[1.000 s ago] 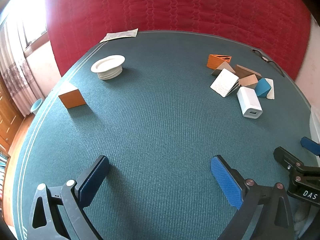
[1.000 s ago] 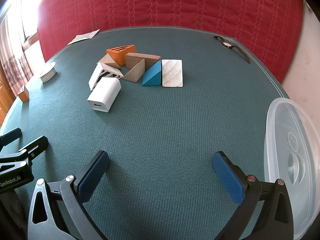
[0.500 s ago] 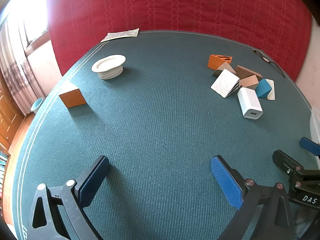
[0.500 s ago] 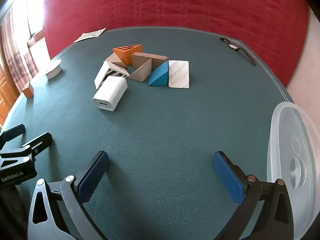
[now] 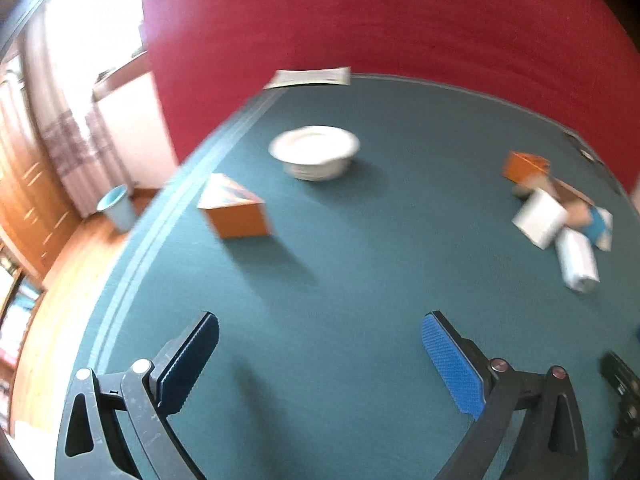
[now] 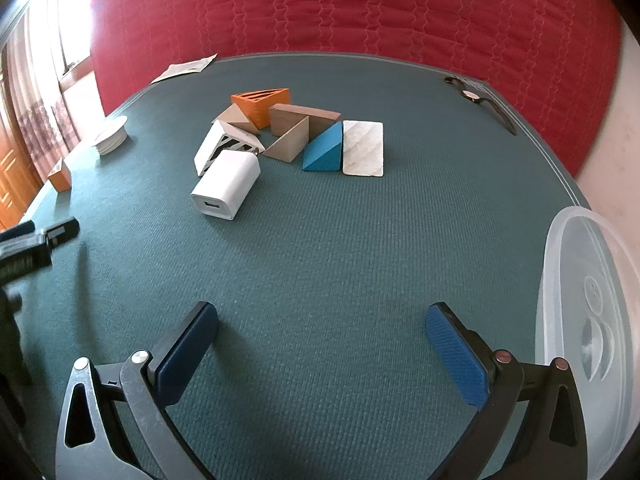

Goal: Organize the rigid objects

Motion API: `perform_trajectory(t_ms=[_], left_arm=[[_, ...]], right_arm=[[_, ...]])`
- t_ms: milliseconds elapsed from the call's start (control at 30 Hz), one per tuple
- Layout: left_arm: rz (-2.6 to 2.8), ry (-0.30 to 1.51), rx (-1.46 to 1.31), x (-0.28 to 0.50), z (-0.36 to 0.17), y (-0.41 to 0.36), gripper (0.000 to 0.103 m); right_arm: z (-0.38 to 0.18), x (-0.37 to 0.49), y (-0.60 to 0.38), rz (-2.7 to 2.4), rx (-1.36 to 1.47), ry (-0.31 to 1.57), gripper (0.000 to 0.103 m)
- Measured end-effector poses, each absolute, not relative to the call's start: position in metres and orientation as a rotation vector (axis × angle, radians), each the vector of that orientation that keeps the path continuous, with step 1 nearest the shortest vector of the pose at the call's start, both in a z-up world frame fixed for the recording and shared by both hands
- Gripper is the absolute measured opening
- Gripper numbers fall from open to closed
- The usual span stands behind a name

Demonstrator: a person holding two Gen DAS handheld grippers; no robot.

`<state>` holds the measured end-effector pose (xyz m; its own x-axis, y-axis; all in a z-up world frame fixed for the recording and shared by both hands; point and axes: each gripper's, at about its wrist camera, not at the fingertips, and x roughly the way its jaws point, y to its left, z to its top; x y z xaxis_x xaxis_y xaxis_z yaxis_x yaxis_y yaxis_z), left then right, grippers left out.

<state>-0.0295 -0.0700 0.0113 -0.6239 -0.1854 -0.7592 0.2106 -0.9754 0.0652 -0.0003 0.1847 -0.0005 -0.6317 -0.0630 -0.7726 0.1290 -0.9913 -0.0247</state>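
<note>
A round tabletop covered in green ribbed cloth carries everything. Near its middle sits a cluster: a white charger block, a white slotted wedge, an orange slotted wedge, brown wedges, a blue wedge and a white slab. Far left rest white stacked dishes and an orange block. A paper sheet and a wristwatch lie at the far edge, a clear plastic lid at the right.

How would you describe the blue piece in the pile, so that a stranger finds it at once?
On the green table, look at the cluster of blocks near the middle. At its right side the blue wedge lies between a tan wedge and a flat white tile. It is the only blue piece there.
</note>
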Motion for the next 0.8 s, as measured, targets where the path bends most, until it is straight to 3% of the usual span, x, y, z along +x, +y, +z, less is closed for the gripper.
perform_trajectory(t_ms=[200,400,500,667,800], left_arm=[[-2.521,0.162,1.224,-0.052,0.007,-0.114,0.101],[-2.507,0.163,1.166,-0.068,0.012,-0.12,0.099],[-2.501,0.197,1.163,-0.076,0.012,-0.125,0.087],[-2.488,0.25,1.165,-0.086,0.01,-0.133,0.075],[-2.515,0.27,1.15,-0.084,0.012,-0.133,0.058]], right_arm=[[-0.001,0.0,0.185,-2.742,1.294,0.119,0.103],[-0.001,0.0,0.185,-2.745,1.293,0.119,0.103],[-0.001,0.0,0.185,-2.744,1.293,0.119,0.103],[-0.001,0.0,0.185,-2.744,1.293,0.119,0.103],[-0.001,-0.001,0.185,-2.744,1.293,0.12,0.103]])
